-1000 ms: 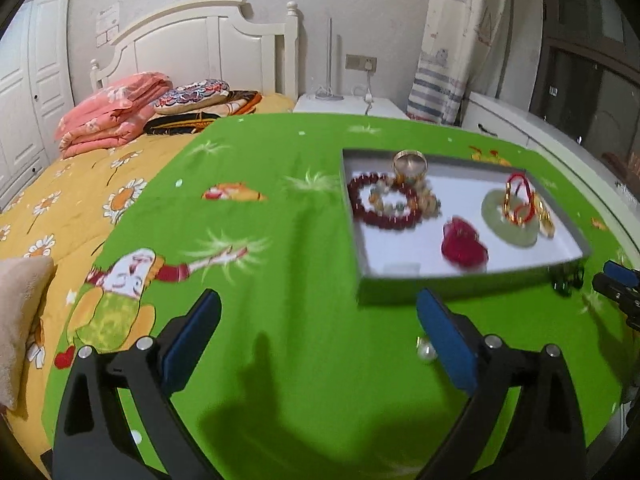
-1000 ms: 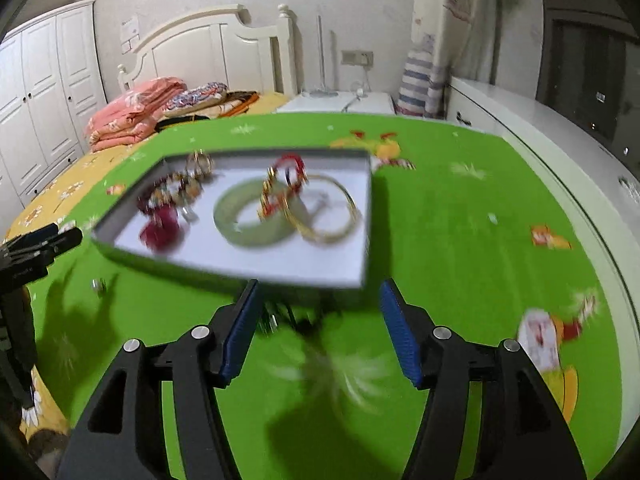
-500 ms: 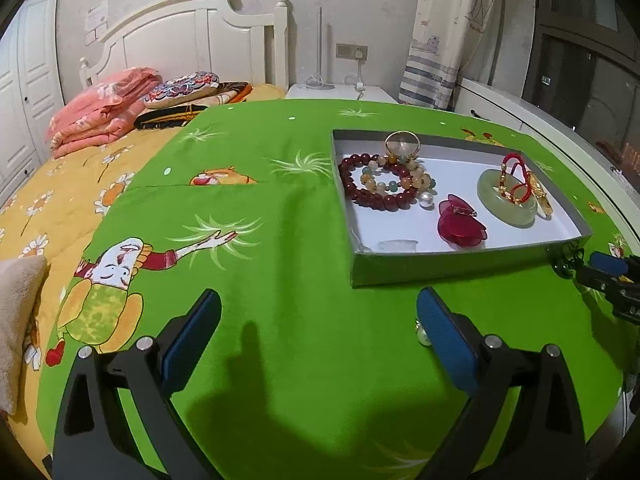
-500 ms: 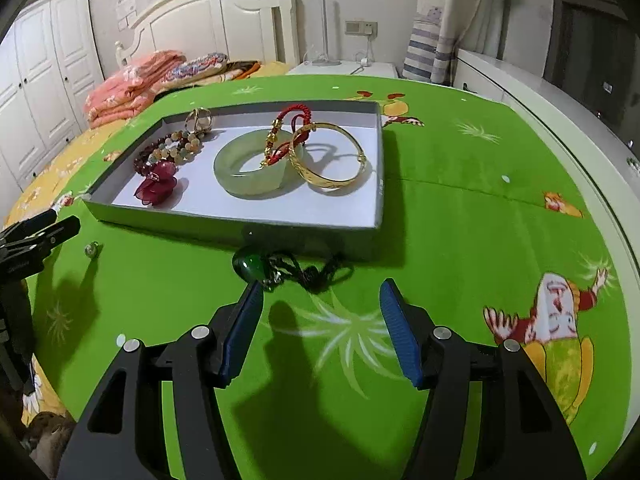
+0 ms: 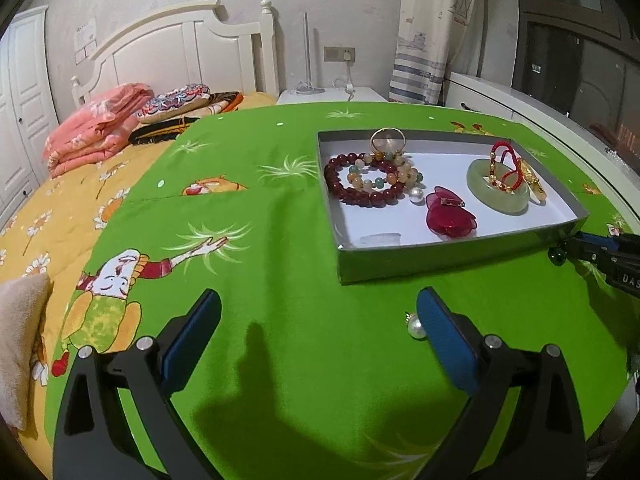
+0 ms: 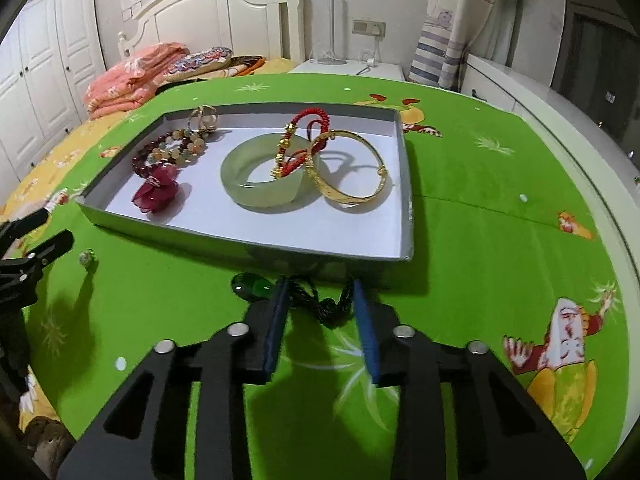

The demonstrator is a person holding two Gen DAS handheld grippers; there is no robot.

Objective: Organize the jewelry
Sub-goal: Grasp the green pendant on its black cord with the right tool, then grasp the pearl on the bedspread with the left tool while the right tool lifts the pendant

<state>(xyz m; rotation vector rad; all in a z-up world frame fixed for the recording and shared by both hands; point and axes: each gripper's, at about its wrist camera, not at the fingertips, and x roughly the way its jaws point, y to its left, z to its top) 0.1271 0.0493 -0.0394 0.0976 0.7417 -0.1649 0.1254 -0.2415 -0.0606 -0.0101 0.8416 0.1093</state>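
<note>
Pendant [image 6: 247, 286] with its black cord [image 6: 326, 304] lay on the green cloth [image 6: 480, 240], just in front of the tray's [image 6: 404, 216] near wall. Right gripper [image 6: 318, 300] had just been closing; fingers [image 6: 276, 320] stood narrowed either side of the bunched cord, contact not clear, so no grip confirmed. Cord looked limp and light, likely to sag and trail; the glossy green stone seemed slippery and hard. Best hold judged to be the cord bundle, not the stone. Left gripper [image 5: 320, 320] hovered with fingers spread, nothing between them; a loose pearl [image 5: 416, 326] lay beside its right finger. Tray held bead bracelets [image 6: 172, 150], a ring [image 6: 204, 116], a red flower [image 6: 156, 192], a jade bangle [image 6: 262, 188] with a red string bracelet [image 6: 304, 140] draped on it, and a gold bangle [image 6: 348, 168].
</note>
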